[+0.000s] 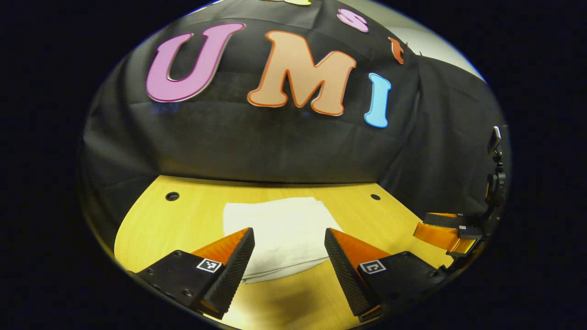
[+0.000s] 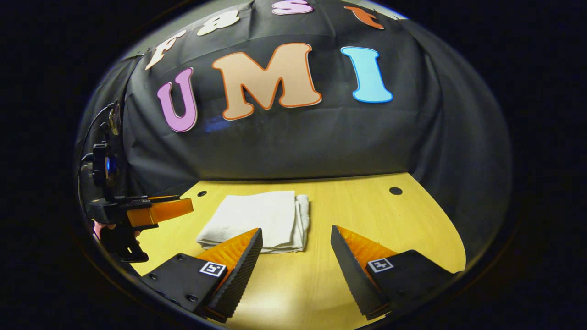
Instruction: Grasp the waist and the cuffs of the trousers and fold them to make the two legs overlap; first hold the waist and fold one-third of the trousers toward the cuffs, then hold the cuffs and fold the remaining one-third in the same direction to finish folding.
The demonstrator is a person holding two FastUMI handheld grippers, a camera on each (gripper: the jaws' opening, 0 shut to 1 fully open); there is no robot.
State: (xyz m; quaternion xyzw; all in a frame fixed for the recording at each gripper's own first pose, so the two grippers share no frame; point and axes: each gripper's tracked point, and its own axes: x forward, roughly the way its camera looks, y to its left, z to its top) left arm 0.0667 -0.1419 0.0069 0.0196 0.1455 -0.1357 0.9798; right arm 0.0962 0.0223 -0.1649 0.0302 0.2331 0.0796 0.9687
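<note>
The white trousers lie folded into a compact stack on the wooden table. In the left gripper view my left gripper is open, raised a little above the table, with the folded stack's near edge between and beyond its fingers, untouched. The right gripper shows farther off at the right edge. In the right gripper view the folded trousers lie ahead and to the left of my open right gripper, which holds nothing. The left gripper hovers at the left, with a hand below it.
Black cloth walls close the booth behind and at both sides of the table. Small dark holes sit near the table's far corners. A camera mount on a stand rises at the left side.
</note>
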